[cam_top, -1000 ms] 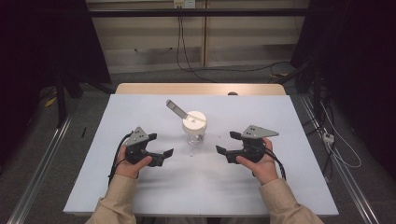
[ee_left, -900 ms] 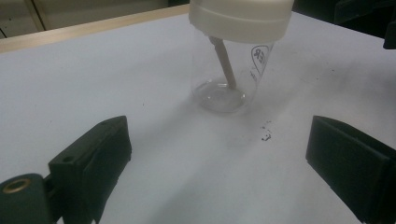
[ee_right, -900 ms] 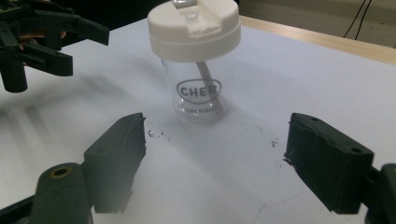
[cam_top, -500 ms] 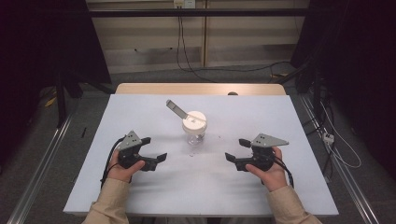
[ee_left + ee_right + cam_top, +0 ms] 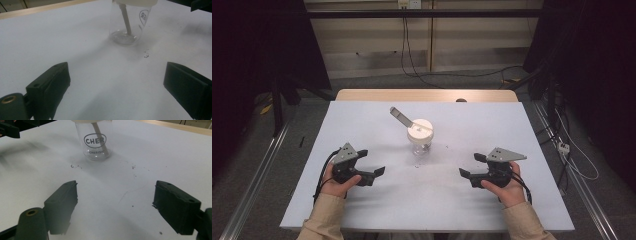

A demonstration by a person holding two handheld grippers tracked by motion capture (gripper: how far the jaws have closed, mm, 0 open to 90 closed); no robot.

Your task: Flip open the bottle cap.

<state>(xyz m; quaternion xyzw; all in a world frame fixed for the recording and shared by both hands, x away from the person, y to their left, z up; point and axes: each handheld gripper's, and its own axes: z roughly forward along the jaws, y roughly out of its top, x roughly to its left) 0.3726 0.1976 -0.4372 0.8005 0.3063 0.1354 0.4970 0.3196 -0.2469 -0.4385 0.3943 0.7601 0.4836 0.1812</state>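
High view showed my left gripper (image 5: 371, 169) and right gripper (image 5: 468, 167) resting low on the worktop (image 5: 532, 145), jaws wide apart and empty, flanking the lidded glass jar (image 5: 420, 136) at centre, whose stick (image 5: 401, 116) leaned out, probably staged for a two-sided approach.

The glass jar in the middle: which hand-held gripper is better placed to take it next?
Probably left, narrowly. The left hand-held gripper looks slightly nearer the glass jar than the right hand-held gripper. Both are open, empty and face the jar.
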